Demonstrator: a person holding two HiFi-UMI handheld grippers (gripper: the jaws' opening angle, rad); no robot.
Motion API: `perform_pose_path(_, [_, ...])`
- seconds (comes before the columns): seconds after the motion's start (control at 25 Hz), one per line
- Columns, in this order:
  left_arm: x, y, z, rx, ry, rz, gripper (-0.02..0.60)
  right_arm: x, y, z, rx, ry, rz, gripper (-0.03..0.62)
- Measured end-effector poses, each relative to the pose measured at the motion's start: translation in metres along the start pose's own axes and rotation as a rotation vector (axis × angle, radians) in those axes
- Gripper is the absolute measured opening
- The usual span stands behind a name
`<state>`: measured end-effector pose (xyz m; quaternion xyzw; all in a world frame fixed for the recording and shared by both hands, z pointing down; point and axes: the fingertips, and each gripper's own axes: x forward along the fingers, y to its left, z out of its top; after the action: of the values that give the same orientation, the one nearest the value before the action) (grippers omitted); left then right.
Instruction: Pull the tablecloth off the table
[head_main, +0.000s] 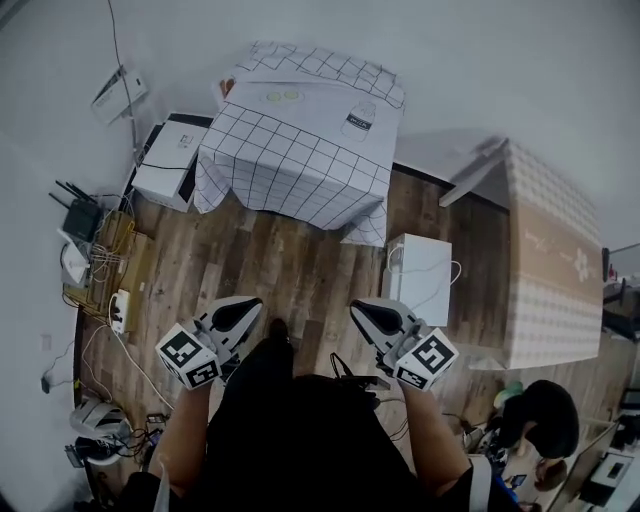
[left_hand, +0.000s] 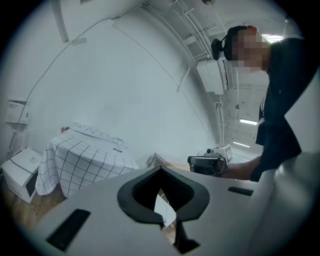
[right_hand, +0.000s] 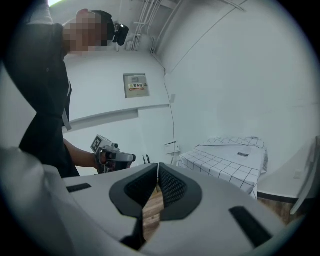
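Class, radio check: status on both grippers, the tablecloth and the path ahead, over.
Left gripper shut, empty. Right gripper shut, empty. Tablecloth draped in place, untouched. White box beside the path.

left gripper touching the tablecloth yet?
Apart. Head view: the left gripper is held near the person's body, with bare wood floor between it and the tablecloth.

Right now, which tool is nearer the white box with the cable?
Right. The right tool hangs close by the white box; the left tool is farther to its left.
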<state>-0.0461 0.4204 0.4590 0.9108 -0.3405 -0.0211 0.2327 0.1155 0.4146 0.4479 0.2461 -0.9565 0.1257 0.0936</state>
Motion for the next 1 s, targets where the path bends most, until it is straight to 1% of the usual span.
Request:
perform_pose_path(0.12, [0.013, 0.026, 0.017, 0.011, 0.003, -0.024, 0.005, 0.021, -0.022, 0.014, -0.007, 0.012, -0.024, 0.023])
perform_pose_path(0.24, [0.030, 0.049, 0.027, 0.013, 0.018, -0.055, 0.005, 0.034, -0.048, 0.027, -0.030, 0.014, -0.064, 0.023])
perform_pose_path(0.36, [0.050, 0.062, 0.035, 0.016, 0.034, -0.085, 0.005, 0.035, -0.075, 0.038, -0.056, 0.025, -0.108, 0.023])
perform_pose_path(0.48, [0.070, 0.073, 0.040, 0.031, 0.052, -0.107, 0.005, 0.039, -0.099, 0.044, -0.061, 0.031, -0.120, 0.023])
perform_pose_path(0.6, [0.093, 0.089, 0.043, 0.045, 0.062, -0.107, 0.005, 0.052, -0.125, 0.044, -0.049, 0.029, -0.103, 0.023])
perform_pose_path(0.72, [0.116, 0.104, 0.053, 0.045, 0.089, -0.076, 0.005, 0.069, -0.154, 0.047, -0.045, 0.023, -0.064, 0.023])
perform_pose_path(0.88, [0.152, 0.126, 0.068, 0.058, 0.111, -0.045, 0.005, 0.087, -0.201, 0.064, -0.067, 0.016, 0.001, 0.023])
perform_pose_path(1.0, [0.179, 0.140, 0.088, 0.073, 0.114, -0.019, 0.006, 0.097, -0.236, 0.078, -0.075, 0.019, 0.053, 0.023])
